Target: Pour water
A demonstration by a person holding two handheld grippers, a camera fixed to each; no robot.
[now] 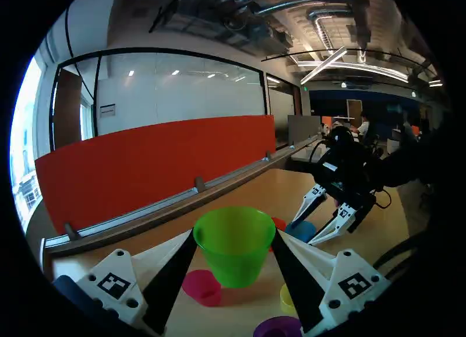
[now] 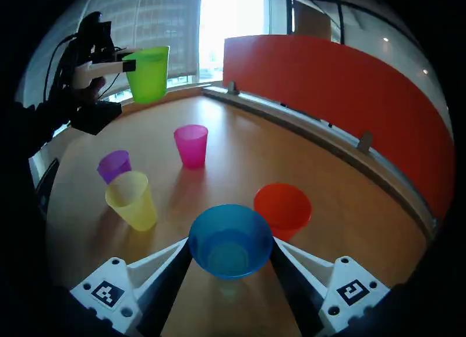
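The green cup [image 1: 235, 252] is clamped between the 2 fingers of the left gripper [image 1: 234, 238], which are spread to the cup's width and pressed against its sides just below the rim. In the right gripper view this cup is seen upright and raised well above the table [image 2: 244, 156], with a hand [image 2: 87, 89] behind the gripper. The blue cup [image 2: 230, 244] is gripped the same way by the right gripper [image 2: 230, 248], 1 finger pressed on each side, its mouth facing up. Whether the blue cup is resting on the table or lifted just off it cannot be told, and no water can be made out with certainty in either cup. 4 more cups are stood upright on the table: a red cup [image 2: 282, 209] just beside the blue one, a yellow cup [image 2: 132, 200] and a purple cup [image 2: 114, 165] close together, and a pink cup [image 2: 191, 144] farther off. The far edge of the table is lined by a red partition [image 2: 349, 74].
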